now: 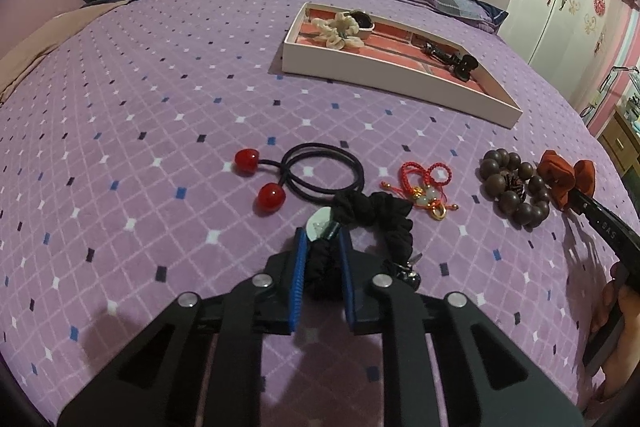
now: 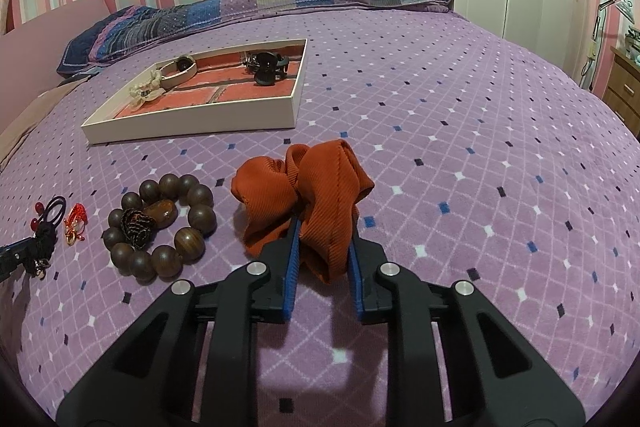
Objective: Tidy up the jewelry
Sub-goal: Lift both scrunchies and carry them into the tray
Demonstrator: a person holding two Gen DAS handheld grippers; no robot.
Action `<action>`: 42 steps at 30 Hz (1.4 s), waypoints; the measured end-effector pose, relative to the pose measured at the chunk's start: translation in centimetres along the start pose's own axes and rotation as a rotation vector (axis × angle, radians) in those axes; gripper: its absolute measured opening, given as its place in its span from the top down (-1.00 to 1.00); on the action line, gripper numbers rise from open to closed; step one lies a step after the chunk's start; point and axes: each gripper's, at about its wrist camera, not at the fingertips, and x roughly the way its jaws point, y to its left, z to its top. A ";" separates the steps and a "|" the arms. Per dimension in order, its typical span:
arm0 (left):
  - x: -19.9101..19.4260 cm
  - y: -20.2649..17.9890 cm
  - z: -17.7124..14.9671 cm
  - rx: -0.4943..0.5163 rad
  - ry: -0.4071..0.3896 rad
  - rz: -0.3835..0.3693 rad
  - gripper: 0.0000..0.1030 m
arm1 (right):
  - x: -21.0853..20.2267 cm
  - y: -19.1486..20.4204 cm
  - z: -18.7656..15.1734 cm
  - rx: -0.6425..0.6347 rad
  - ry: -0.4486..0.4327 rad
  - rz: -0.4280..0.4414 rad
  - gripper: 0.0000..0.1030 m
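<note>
Gripping from both sides at once, you have two soft items pinched close in. Your left tongs are closed on the black scrunchie, which lies on the bed with its ring stretching away to the right of the tongs; a pale charm sits at the fingertips and a small metal trinket hangs off its near right edge. That trinket could snag the blanket as you lift. Your right tongs are clamped on the rust-orange fabric bow, whose long axis runs left to right, loops fanning out beyond the tips. The hold catches only one fold, so it may slip or swing.

Just left of the bow sits the wooden bead bracelet; a low sweep could drag it. Further left lie the red cord charm and the cherry hair tie.

Farthest, the white tray holds a cream flower piece and a black clip; it lies diagonally, and dropping short would hit its rim.
</note>
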 end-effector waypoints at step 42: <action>-4.2 -0.8 4.4 0.002 -0.148 0.009 0.68 | -2.3 1.0 4.6 -0.006 -0.103 0.031 0.72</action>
